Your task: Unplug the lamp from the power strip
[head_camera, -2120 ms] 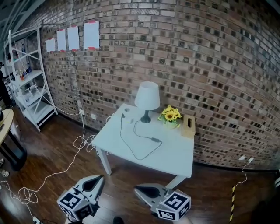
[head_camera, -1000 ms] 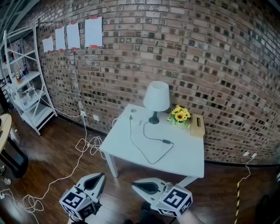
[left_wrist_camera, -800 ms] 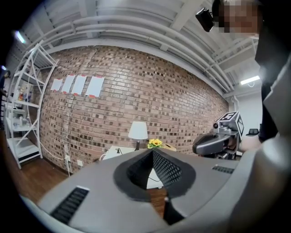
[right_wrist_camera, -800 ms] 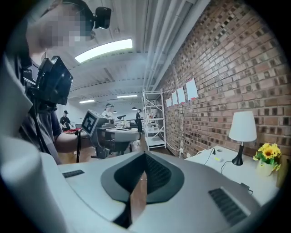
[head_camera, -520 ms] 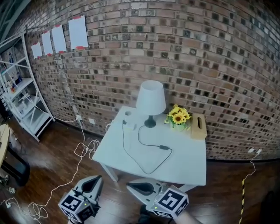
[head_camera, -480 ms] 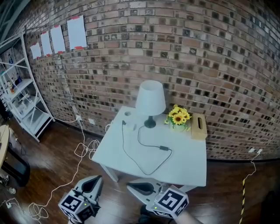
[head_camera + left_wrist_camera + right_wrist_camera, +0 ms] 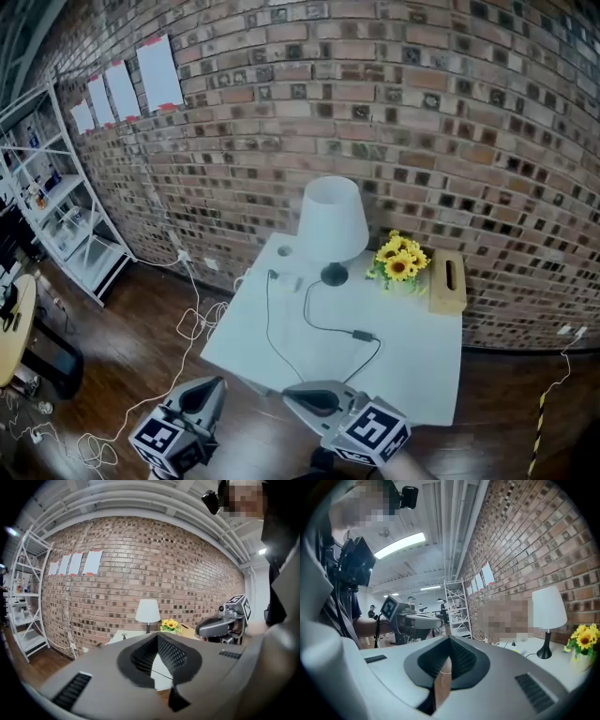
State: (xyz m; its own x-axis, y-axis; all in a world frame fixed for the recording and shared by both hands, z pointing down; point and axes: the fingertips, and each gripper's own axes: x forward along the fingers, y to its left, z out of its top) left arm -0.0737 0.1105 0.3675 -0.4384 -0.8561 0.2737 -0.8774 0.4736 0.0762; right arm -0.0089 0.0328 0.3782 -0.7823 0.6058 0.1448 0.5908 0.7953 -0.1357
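Fingers (image 7: 176,654) of left gripper (image 7: 216,382) and right gripper (image 7: 290,392) are pinched together, holding nothing, near the table (image 7: 417,352).

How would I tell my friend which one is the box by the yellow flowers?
Look at the white table against the brick wall. Along its back edge stand a white lamp, then yellow sunflowers, then the box at the right end. It is the only tan thing there, with a dark slot in its top.
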